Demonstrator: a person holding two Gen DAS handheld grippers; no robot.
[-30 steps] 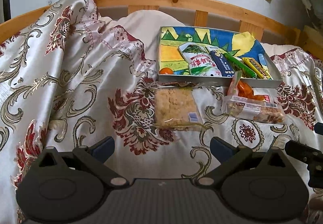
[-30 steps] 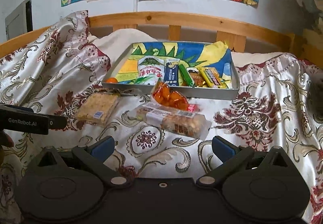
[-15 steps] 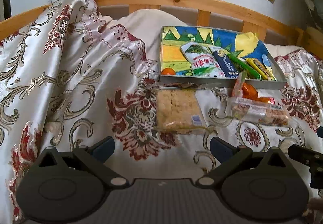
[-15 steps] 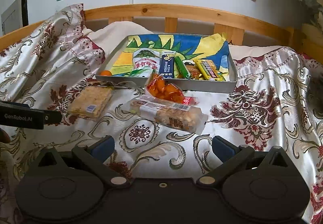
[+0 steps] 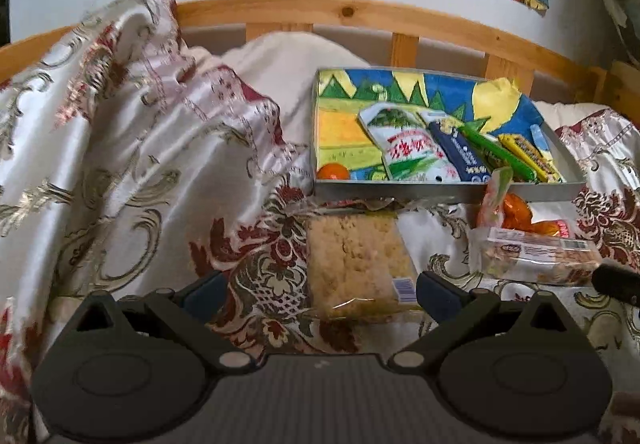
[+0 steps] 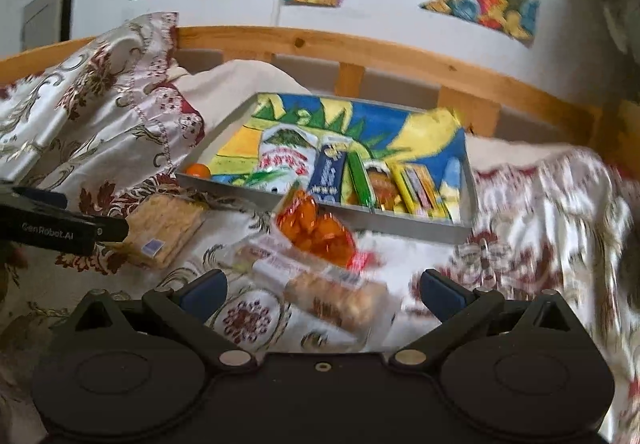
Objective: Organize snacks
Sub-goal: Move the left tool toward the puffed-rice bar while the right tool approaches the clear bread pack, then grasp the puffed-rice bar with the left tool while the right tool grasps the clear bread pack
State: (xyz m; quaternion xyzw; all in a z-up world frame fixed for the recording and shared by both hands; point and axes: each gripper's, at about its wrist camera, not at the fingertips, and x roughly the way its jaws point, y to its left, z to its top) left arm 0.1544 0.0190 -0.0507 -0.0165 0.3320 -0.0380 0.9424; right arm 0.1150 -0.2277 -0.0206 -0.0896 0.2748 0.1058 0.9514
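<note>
Reaching toward the loose snacks, we hold both claws released and empty, each lined up on a different packet so the two can be taken without crossing. Our left gripper [image 5: 320, 294] has its fingers spread to either side of the flat rice cracker pack [image 5: 358, 270], which lies on the patterned bedspread [image 5: 120, 163] just in front of the tray [image 5: 440, 191]. Our right gripper [image 6: 324, 294] is likewise wide open, low over the long biscuit pack [image 6: 320, 284], with the orange candy bag [image 6: 316, 230] just beyond it, leaning against the tray's near wall; this view is blurred, so whether the bag touches the biscuit pack we cannot tell. The tray already holds several packets laid side by side, plus a small orange fruit [image 5: 334, 171] in its near-left corner, leaving the left part free, which we judge to be where these three still belong.
</note>
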